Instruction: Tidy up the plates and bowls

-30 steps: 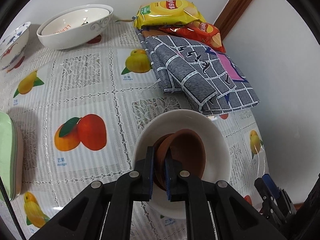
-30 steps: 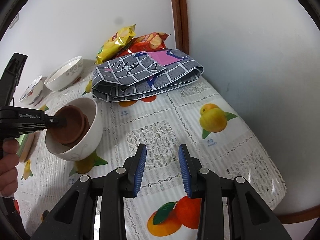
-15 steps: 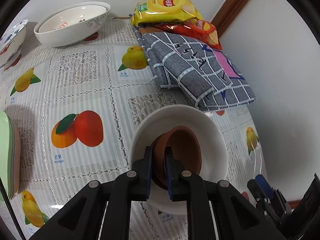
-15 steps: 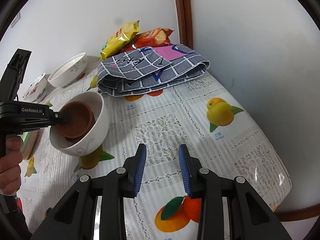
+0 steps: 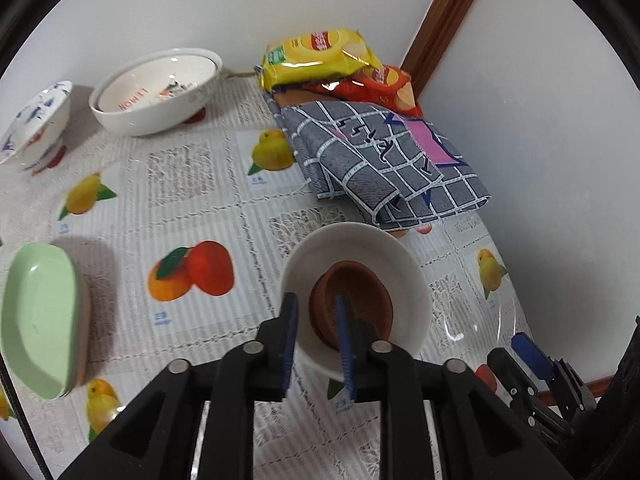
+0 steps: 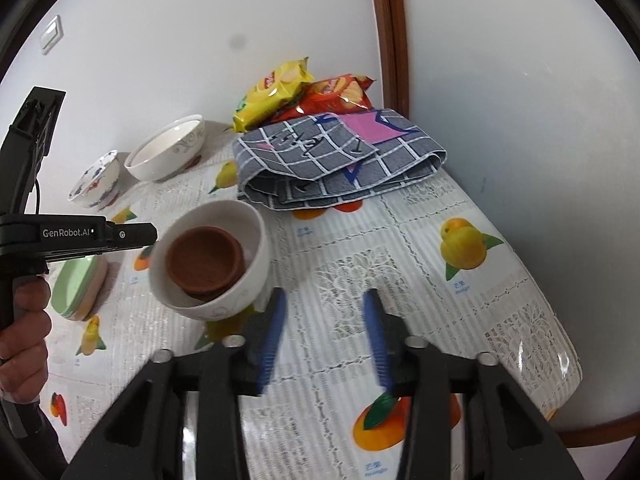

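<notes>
A white bowl (image 5: 404, 276) stands on the fruit-print tablecloth with brown bowls (image 5: 360, 292) nested inside it; both also show in the right wrist view, the white bowl (image 6: 244, 284) and the brown bowls (image 6: 204, 260). My left gripper (image 5: 314, 340) is open at the white bowl's near rim, its fingers straddling the rim and off the brown bowls. My right gripper (image 6: 324, 340) is open and empty above the tablecloth, right of the white bowl.
A large white bowl (image 5: 156, 92) and a blue-patterned bowl (image 5: 36, 120) stand at the back. Stacked green and pink plates (image 5: 40, 320) lie at the left. A folded grey checked cloth (image 5: 380, 164) and snack bags (image 5: 320, 56) fill the back right corner. The table edge (image 6: 560, 340) is on the right.
My left gripper has opened, let go of the brown bowl and pulled back a little. The right gripper has opened wider and shifted slightly.
</notes>
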